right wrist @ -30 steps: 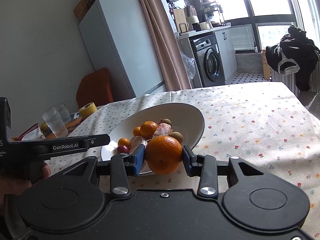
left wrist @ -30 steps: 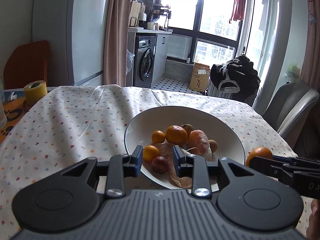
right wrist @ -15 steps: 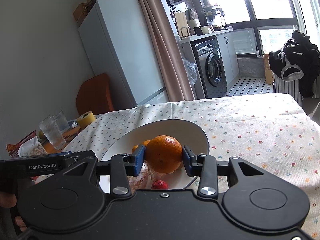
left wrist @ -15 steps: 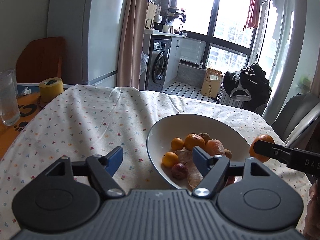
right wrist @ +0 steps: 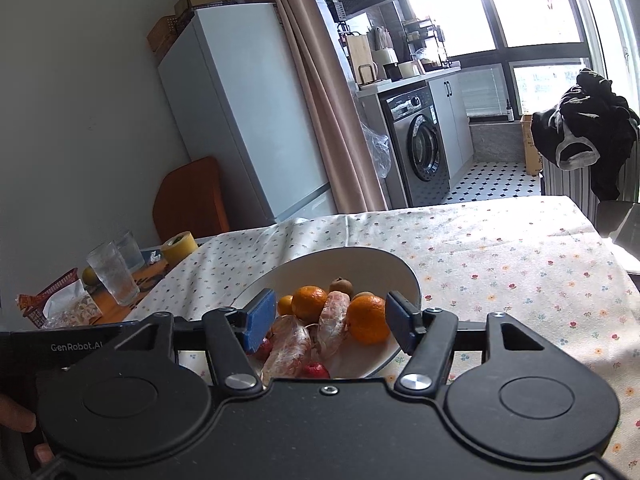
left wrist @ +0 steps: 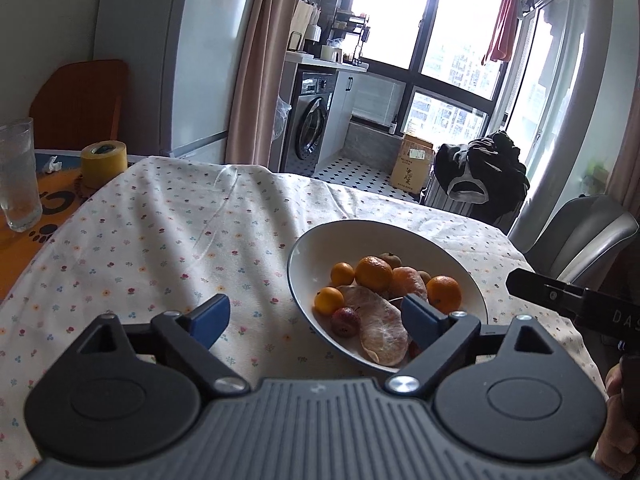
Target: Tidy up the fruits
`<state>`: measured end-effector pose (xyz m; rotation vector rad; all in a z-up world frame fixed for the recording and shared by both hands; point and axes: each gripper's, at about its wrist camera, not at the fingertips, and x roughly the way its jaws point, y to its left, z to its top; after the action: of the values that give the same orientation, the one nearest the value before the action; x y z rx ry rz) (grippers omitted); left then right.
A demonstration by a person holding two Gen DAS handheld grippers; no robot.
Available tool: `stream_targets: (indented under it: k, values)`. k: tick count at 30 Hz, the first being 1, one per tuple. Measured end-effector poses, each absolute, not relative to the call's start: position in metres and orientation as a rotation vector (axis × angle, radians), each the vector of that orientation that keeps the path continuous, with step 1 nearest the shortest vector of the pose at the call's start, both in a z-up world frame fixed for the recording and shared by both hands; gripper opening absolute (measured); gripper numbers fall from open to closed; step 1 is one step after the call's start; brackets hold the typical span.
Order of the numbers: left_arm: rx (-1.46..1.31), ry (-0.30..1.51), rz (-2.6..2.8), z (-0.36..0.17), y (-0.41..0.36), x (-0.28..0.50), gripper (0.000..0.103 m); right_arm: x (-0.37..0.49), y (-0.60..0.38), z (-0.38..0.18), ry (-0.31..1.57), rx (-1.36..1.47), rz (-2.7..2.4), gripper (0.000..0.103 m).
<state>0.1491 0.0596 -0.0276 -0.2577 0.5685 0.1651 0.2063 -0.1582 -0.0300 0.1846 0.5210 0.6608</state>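
A white bowl point(left wrist: 312, 248) point(right wrist: 340, 260) on the flowered tablecloth holds several oranges, peeled citrus segments point(left wrist: 380, 324) point(right wrist: 334, 316), small red fruits and brown fruits. The large orange point(left wrist: 443, 294) point(right wrist: 367, 319) rests in the bowl at its right side. My right gripper point(right wrist: 330, 326) is open over the bowl's near part, its blue pads either side of the fruit pile, touching nothing. My left gripper point(left wrist: 314, 318) is wide open at the bowl's near left rim, empty. The right gripper's dark finger point(left wrist: 560, 296) shows at the right of the left wrist view.
Two water glasses point(right wrist: 114, 274), a yellow tape roll point(left wrist: 103, 164) point(right wrist: 179, 248) and a red basket of snacks point(right wrist: 60, 304) stand on an orange mat at the table's left end. A grey chair point(left wrist: 588, 232) is at the right. A fridge and an orange chair back stand behind.
My right gripper carried the large orange over the bowl and opened, leaving the orange among the other fruit. My left gripper opened wide and drew back to the left of the bowl.
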Motion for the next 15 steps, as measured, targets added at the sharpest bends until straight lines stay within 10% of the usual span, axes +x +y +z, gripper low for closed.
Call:
stream_targets:
  k: [15]
  values:
    - [-0.264,0.531,0.154,-0.002,0.055,0.110,0.102,0.174,-0.166,-0.004,0.501,0.151,0.664,0.067]
